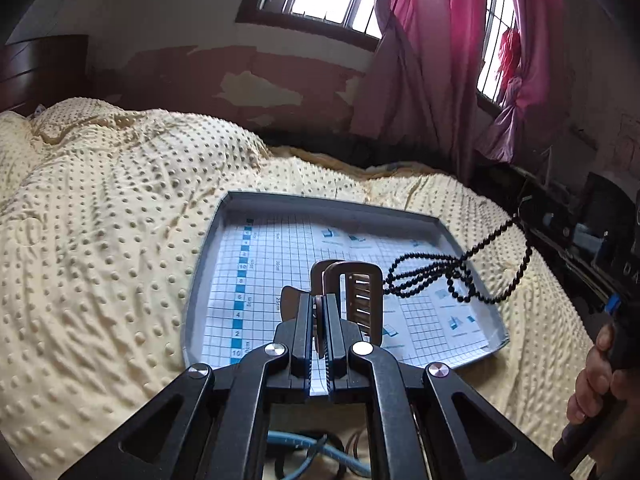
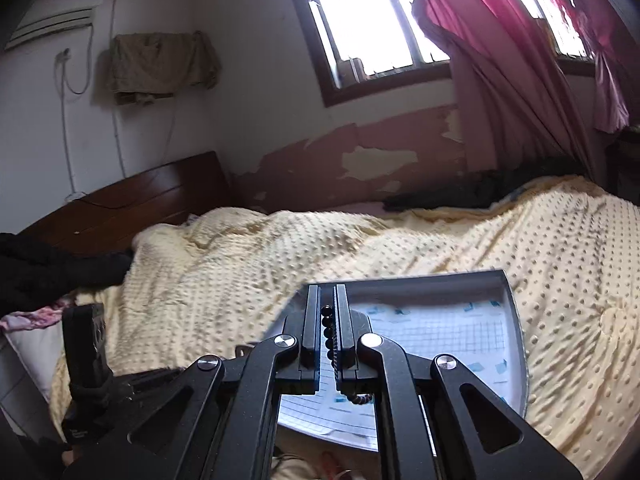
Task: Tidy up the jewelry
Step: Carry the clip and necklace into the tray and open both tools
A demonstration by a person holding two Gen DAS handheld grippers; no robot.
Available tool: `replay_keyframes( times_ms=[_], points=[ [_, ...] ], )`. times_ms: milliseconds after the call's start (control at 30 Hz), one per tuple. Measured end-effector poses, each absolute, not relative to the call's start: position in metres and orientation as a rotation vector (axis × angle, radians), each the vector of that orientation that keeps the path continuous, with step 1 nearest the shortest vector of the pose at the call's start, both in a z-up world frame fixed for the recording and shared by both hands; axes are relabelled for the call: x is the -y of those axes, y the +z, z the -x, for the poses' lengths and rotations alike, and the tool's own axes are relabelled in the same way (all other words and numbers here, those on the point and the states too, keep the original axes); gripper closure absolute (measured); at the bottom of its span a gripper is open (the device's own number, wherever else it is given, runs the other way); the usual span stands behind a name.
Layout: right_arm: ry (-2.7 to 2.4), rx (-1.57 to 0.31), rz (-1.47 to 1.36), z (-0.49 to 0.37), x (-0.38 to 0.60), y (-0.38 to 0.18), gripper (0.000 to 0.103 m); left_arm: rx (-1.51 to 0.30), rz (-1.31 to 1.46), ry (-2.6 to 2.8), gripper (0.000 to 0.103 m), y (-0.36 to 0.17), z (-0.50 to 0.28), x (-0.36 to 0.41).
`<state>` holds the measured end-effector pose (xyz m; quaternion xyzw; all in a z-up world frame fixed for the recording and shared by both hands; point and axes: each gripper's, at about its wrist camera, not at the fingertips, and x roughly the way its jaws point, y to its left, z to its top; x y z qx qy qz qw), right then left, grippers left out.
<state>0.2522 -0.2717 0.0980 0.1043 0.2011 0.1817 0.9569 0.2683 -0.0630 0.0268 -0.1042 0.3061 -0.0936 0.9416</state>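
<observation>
The left claw [image 1: 319, 312] is clamped nearly closed on a brown hair claw clip [image 1: 352, 300], pinching its thin handle end so the toothed body stands up and forward of the fingertips. The clip hangs over the near half of a shallow grey tray [image 1: 200, 280] lined with gridded paper, which lies on the bed's yellow dotted blanket [image 1: 100, 220].

The right claw [image 2: 328, 320] is likewise closed to a narrow slot, with a string of black beads [image 2: 329, 332] caught between its fingers. In the left wrist view this bead necklace [image 1: 440, 276] runs as a slack bunch of loops from the tray's right side, rising up and right toward the hand [image 1: 596, 380] at the frame edge; whether the lowest loops touch the paper I cannot tell.

The relation that matters: the tray sits directly beneath and ahead of both claws, so each item needs only to go down. The necklace's long axis crosses the right rim diagonally, and the clip sits just left of it, so lowering one risks snagging the other.
</observation>
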Motion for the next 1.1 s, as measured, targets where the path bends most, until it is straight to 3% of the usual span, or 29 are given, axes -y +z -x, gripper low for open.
replay_keyframes(
  times_ms=[300,633,733,767,800,867,933,1033,1100],
  points=[
    [0.226,-0.615,-0.274,-0.288,0.316,0.019,0.098,-0.745,0.163,-0.175,0.098,-0.009,-0.297,0.089],
    [0.169,-0.711,-0.243,-0.291,0.325,-0.013,0.095,-0.797,0.238,-0.166,0.095,-0.019,-0.300,0.079],
    [0.147,-0.691,-0.211,-0.283,0.329,-0.010,0.060,-0.788,0.272,-0.156,0.079,-0.018,-0.293,0.072],
    [0.145,-0.676,-0.206,-0.279,0.330,-0.006,0.053,-0.779,0.278,-0.152,0.064,-0.017,-0.290,0.070],
    [0.141,-0.669,-0.197,-0.276,0.331,-0.003,0.053,-0.764,0.286,-0.151,0.047,-0.015,-0.286,0.068],
    [0.130,-0.654,-0.178,-0.270,0.331,0.003,0.053,-0.731,0.295,-0.145,0.028,-0.008,-0.276,0.065],
    [0.126,-0.630,-0.167,-0.261,0.332,0.009,0.049,-0.692,0.297,-0.137,0.023,0.000,-0.264,0.062],
    [0.110,-0.585,-0.149,-0.246,0.329,0.021,0.036,-0.628,0.302,-0.130,0.003,0.012,-0.242,0.057],
    [0.113,-0.549,-0.150,-0.233,0.327,0.031,0.024,-0.583,0.297,-0.128,0.000,0.020,-0.226,0.053]
  ],
)
